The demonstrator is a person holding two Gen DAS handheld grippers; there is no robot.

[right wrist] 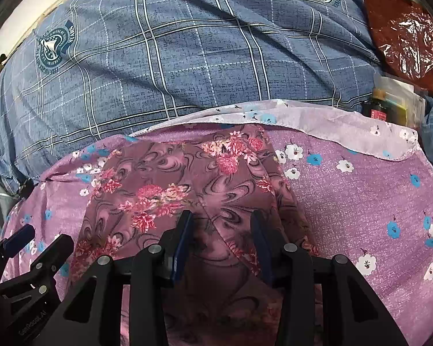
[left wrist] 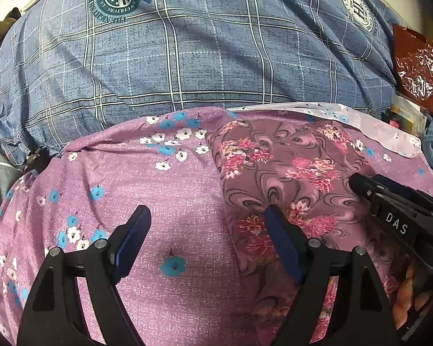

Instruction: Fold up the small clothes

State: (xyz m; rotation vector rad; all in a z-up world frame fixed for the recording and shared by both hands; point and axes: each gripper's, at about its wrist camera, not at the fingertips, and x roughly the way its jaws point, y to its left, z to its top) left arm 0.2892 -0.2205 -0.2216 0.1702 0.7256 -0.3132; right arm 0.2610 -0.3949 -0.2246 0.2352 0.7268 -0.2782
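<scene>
The left claw (left wrist: 207, 216) is held wide open above the lilac flowered cloth (left wrist: 170, 190); nothing lies between its blue pads (left wrist: 130, 242), and contact with the cloth below cannot be confirmed. The right claw (right wrist: 221, 222) is set about half open over the mauve floral garment (right wrist: 170, 178), with a raised fold of that garment lying between its jaws; whether the pads press on the fold cannot be told from either view. The mauve floral garment is laid on top of the lilac flowered cloth, right of the left claw in the left wrist view, and its long axis runs from the near edge toward the blue checked bedsheet (left wrist: 205, 57) beyond, its far end narrowing to a rounded corner. The far hem of the lilac flowered cloth is turned over, so that its paler underside is shown. On the body of the right claw, seen in the left wrist view, the letters "DAS" are read. Round printed crests on the bedsheet carry inverted lettering, of which "STARS" and "HH" are legible. A crumpled red plastic bag (right wrist: 404, 34) lies at the far right.
</scene>
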